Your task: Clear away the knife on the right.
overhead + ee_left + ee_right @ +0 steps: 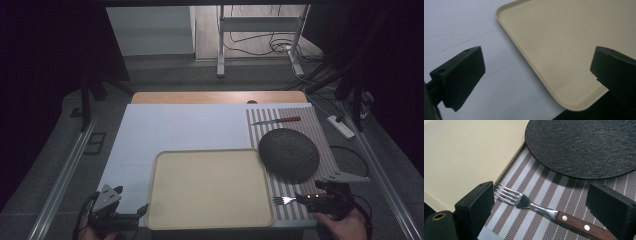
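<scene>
Seen from above: a cream tray (210,187) at the table's near edge, bare. To its right, a striped mat (300,150) bearing a dark round plate (289,153), a knife (276,120) at the far end, and a fork (290,200) at the near end, tines toward the tray.

At lower left, the left gripper (131,214), held in a hand (95,232) at the table's front corner, jaws spread wide and holding nothing. Through the left gripper view: the two black jaws far apart, one over the white table cover (474,30), the other over the tray's (564,45) rounded near corner, neither visibly touching anything.

At lower right, the right gripper (310,198), held in a hand (342,225), set over the fork's wooden handle. Through the right gripper view: jaws open wide, straddling the fork (544,210) lying flat on the mat (544,187); left jaw just beside the tines, right jaw well off to the handle's other side, not closed on it. Tine tips just beside the tray's edge (474,157); plate (584,147) beyond, resting on the mat, apart from the fork.
</scene>
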A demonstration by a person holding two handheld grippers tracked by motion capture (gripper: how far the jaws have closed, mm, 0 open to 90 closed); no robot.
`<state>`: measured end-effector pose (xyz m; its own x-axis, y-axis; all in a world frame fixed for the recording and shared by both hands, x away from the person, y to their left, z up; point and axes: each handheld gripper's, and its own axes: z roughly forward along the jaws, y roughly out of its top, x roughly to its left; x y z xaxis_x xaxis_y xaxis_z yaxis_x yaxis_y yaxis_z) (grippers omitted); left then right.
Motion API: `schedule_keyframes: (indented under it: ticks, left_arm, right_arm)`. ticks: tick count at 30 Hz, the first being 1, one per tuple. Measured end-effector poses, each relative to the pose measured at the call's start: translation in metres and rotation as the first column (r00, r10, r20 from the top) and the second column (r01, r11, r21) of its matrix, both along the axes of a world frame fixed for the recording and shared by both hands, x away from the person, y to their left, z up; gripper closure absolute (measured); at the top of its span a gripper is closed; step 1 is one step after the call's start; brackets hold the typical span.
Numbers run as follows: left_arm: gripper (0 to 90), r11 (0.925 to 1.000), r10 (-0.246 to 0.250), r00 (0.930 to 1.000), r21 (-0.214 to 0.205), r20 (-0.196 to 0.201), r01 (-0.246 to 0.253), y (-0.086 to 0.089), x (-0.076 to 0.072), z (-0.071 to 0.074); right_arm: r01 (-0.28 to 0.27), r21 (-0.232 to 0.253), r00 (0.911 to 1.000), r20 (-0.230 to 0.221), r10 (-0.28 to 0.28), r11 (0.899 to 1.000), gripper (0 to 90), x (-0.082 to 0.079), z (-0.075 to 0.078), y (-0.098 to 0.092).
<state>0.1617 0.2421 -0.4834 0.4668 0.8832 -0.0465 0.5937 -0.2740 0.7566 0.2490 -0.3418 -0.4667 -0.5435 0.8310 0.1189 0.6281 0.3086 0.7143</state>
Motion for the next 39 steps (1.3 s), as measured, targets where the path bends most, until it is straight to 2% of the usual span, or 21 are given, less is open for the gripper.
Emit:
schedule_keyframes:
  ticks: [10,16,21,31,39]
  left_arm:
    - [0.0,1.0,-0.006,1.0,0.007,-0.002,0.006,-0.0003,0.0001,-0.0001]
    - [0.0,0.9999,-0.007,1.0,0.007,-0.004,0.007,-0.0003,0.0002,-0.0001]
    - [0.0,0.9999,-0.009,0.9999,0.013,-0.005,0.009,-0.0009,0.0002,-0.0002]
    - [0.0,0.9997,-0.011,0.9999,0.022,-0.01,0.011,-0.0022,0.001,-0.0002]
    - [0.0,0.9997,-0.009,0.9999,0.023,-0.011,0.01,-0.0018,0.001,-0.0004]
  right_arm:
    - [-0.012,-0.016,0.9998,-0.014,0.012,1.0,10.3,0.0014,-0.0008,0.0021]
    - [-0.024,0.002,0.9992,-0.032,0.024,1.0,12.1,0.003,-0.0008,0.001]
    - [-0.05,-0.019,0.9975,-0.05,0.049,0.999,14.7,0.0039,-0.0014,0.0042]
    - [-0.036,0.022,0.9987,-0.035,0.037,0.999,18.2,0.004,0.0015,0.001]
    - [-0.038,0.011,0.9993,0.001,0.038,0.999,18.6,0.0069,0.0076,0.0029]
